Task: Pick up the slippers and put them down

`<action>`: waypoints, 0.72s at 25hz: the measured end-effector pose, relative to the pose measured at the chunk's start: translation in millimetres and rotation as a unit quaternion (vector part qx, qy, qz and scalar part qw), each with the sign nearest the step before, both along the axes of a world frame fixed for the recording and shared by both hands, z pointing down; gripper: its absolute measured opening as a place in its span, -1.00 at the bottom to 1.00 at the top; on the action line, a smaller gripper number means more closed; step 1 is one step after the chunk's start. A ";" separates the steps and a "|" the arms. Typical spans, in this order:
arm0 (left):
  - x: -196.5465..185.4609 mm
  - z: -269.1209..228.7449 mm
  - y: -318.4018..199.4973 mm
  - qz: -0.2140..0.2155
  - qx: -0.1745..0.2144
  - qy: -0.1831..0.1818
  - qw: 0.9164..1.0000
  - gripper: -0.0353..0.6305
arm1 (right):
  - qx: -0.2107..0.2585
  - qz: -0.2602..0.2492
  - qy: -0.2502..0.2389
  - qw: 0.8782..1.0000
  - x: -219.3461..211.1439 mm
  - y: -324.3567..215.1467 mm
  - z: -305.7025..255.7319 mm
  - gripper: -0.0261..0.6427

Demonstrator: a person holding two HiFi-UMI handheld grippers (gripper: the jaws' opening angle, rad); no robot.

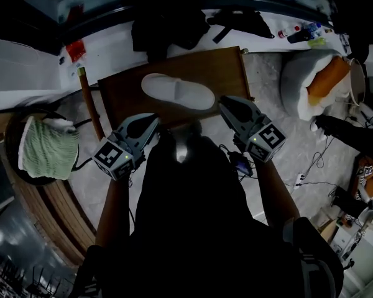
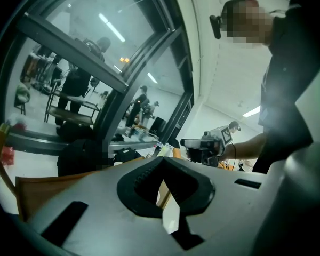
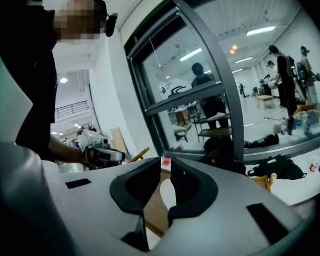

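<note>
One white slipper [image 1: 177, 92] lies flat on the seat of a wooden chair [image 1: 121, 92] in the head view. My left gripper [image 1: 154, 120] hovers at the seat's near edge, left of the slipper's heel end, jaws together and empty. My right gripper [image 1: 225, 102] hangs just off the slipper's right end, also shut with nothing in it. In the left gripper view the left gripper [image 2: 162, 160] shows its pads meeting at the tips, with a sliver of wood and white below. In the right gripper view the right gripper [image 3: 167, 161] is shut over a strip of the slipper [image 3: 168, 193].
A green towel [image 1: 46, 148] lies on a round stool at the left. A white cushion [image 1: 304, 79] with an orange thing on it sits at the right. Black bags [image 1: 168, 27] lie on the white ledge behind the chair. Cables [image 1: 311, 166] trail over the floor.
</note>
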State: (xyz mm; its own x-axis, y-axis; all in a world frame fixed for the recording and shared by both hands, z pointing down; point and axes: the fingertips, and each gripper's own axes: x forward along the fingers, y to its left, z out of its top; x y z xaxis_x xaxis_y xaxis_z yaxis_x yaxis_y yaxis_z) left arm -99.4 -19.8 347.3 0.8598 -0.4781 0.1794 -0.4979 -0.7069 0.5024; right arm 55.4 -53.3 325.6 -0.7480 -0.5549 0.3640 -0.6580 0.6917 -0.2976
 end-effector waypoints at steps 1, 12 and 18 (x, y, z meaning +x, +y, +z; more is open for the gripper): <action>2.4 4.2 -2.3 0.000 -0.008 -0.001 1.000 -0.89 | -0.008 0.001 -0.001 1.000 4.4 -4.9 6.4 -0.83; 45.9 71.5 -18.6 -0.016 -0.067 -0.026 0.997 -0.89 | -0.136 -0.035 -0.007 0.990 60.5 -37.3 131.1 -0.41; 59.7 113.5 -20.1 -0.018 -0.088 -0.021 0.996 -0.89 | -0.237 -0.049 -0.004 0.970 68.4 -36.5 207.5 -0.31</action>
